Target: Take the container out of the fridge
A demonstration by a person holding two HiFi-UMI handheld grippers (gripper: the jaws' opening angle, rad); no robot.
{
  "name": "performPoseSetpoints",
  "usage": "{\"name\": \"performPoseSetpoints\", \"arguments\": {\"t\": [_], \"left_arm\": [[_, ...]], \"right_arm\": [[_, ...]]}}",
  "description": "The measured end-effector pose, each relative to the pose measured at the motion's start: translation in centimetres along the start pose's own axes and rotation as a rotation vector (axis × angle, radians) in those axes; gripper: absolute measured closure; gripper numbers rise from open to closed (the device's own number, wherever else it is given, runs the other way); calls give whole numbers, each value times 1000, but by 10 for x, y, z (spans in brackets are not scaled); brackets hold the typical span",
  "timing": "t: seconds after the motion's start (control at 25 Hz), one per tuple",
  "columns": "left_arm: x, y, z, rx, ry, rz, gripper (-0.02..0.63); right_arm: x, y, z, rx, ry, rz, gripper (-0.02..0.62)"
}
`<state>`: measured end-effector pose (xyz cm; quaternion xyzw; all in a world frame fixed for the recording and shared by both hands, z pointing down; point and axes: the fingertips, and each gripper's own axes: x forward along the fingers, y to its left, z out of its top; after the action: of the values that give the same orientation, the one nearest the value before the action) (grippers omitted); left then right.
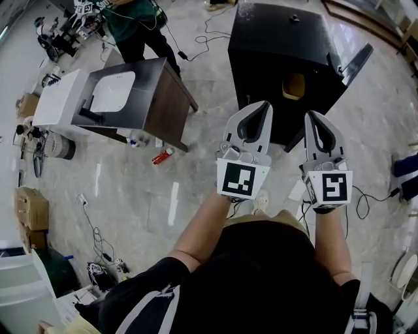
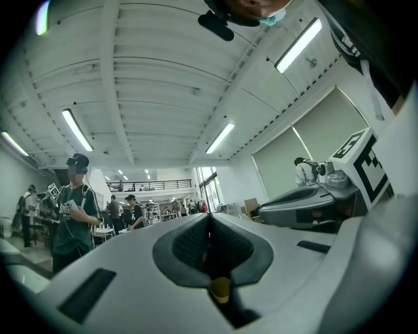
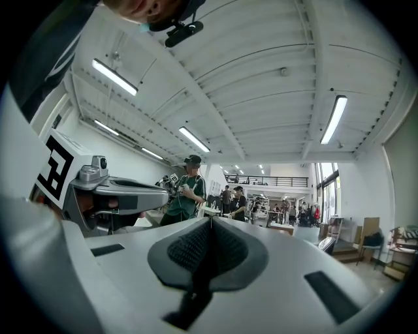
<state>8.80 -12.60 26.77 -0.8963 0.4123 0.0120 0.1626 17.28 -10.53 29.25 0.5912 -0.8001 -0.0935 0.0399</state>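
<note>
In the head view a black fridge point(image 1: 281, 45) stands on the floor ahead, with a dark panel point(image 1: 356, 62) angled out at its right side. A yellowish patch point(image 1: 294, 86) shows on its front; I cannot tell what it is. No container is plainly in view. My left gripper point(image 1: 264, 104) and right gripper point(image 1: 310, 115) are held up side by side in front of the fridge, apart from it. Both are shut with nothing between the jaws. The left gripper point(image 2: 209, 215) and right gripper point(image 3: 210, 220) views tilt up at the ceiling and the hall, with no fridge in them.
A dark brown table point(image 1: 171, 98) with a white basin-like top stands to the left. A red bottle point(image 1: 162, 156) and cables lie on the floor. A person in green point(image 1: 134, 19) stands beyond the table. Cardboard boxes point(image 1: 29, 209) sit at the far left.
</note>
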Motion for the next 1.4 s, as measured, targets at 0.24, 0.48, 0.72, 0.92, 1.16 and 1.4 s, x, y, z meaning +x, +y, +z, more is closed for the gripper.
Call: {"name": "performPoseSetpoints", "arguments": {"t": [0.24, 0.48, 0.72, 0.92, 1.16, 1.4], "left_arm": [[31, 2, -7, 16, 11, 18, 583], [48, 5, -16, 31, 29, 31, 581], [52, 8, -22, 32, 39, 26, 581], [54, 12, -26, 23, 38, 11, 581], [65, 28, -37, 29, 47, -37, 581], [76, 57, -50, -6, 44, -89, 581]], "right_arm": [[25, -26, -13, 15, -14, 25, 558], [41, -39, -22, 26, -16, 31, 558], [46, -40, -26, 35, -14, 30, 558], [51, -38, -28, 36, 0, 16, 558], [69, -33, -28, 10, 33, -14, 558], [103, -23, -33, -8, 89, -43, 558]]}}
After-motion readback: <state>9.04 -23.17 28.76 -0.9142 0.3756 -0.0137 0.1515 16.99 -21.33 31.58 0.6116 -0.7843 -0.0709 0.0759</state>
